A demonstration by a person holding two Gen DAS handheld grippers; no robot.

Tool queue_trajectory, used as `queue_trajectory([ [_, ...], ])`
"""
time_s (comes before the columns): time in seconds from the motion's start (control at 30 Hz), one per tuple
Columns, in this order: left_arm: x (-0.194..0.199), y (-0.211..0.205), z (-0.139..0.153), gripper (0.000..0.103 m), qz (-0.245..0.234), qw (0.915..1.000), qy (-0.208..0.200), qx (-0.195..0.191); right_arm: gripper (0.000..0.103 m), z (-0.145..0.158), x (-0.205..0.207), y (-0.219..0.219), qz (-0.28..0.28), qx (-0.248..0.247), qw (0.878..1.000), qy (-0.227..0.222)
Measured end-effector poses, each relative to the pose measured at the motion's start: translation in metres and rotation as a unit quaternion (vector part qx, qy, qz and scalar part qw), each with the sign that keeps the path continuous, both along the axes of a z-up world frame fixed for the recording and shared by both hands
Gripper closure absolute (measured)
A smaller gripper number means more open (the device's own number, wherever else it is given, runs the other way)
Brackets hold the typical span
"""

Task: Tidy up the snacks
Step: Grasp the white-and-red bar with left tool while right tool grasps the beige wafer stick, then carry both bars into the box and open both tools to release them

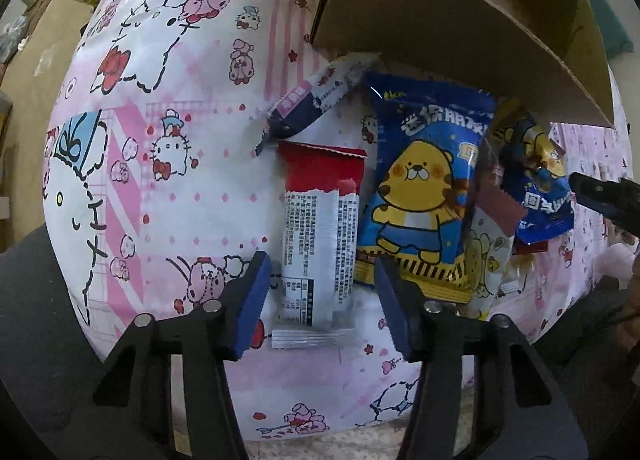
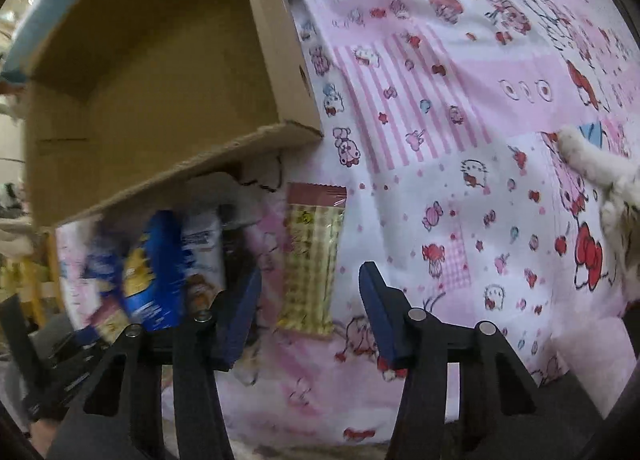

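A: Where did the snacks sit?

B: Crinkly foil packets lay clustered on the cartoon-print cloth (image 1: 168, 195) just before the cardboard box (image 1: 460, 31): a red-and-silver wafer packet (image 1: 320, 227), a glossy blue tiger-print bag (image 1: 424, 195), a smaller blue packet (image 1: 540, 187).

A: And the tools?

B: The left tool (image 1: 322, 300) gaped wide, straddling the wafer packet's near end, likely lining up a grip. The right tool (image 2: 308, 312) hung equally wide over a yellow checked packet (image 2: 314, 260), holding nothing. The box stood open, seemingly to receive them.
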State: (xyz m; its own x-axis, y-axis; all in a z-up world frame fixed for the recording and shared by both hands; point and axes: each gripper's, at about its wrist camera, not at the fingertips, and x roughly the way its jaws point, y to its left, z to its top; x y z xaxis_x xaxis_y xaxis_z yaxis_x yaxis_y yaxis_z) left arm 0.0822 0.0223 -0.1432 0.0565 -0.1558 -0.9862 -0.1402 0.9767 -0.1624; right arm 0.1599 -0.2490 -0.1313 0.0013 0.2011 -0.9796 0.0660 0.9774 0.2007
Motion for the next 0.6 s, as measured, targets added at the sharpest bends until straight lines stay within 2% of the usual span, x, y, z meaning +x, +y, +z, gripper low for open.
queue_trajectory([
  [0.03,0.000,-0.001,0.000,0.068,-0.002,1.0000,-0.001,0.001,0.056,-0.005,0.000,0.002,0.002,-0.001,1.000,0.005],
  [0.07,-0.001,-0.002,0.000,0.073,-0.001,1.0000,-0.001,0.001,0.061,-0.010,0.001,0.006,0.007,-0.004,1.000,0.010],
  [0.2,-0.007,0.000,0.000,0.075,0.003,1.0000,-0.003,-0.003,0.075,-0.012,-0.002,0.017,0.025,-0.028,0.999,0.003],
  [0.37,-0.025,0.009,0.003,0.076,0.004,0.9998,-0.018,-0.010,0.075,0.005,-0.012,0.011,0.008,-0.007,1.000,-0.012],
  [0.43,-0.034,0.013,0.017,0.076,0.009,0.9993,-0.035,-0.013,0.076,0.022,-0.023,0.006,-0.004,0.016,1.000,-0.020],
  [0.47,-0.037,0.016,0.024,0.076,0.008,0.9989,-0.046,-0.009,0.075,0.022,-0.027,0.003,-0.006,0.026,0.999,-0.024],
  [0.6,-0.055,0.018,0.062,0.076,0.016,0.9956,-0.092,0.008,0.076,0.057,-0.054,-0.001,-0.003,0.080,0.995,-0.052],
])
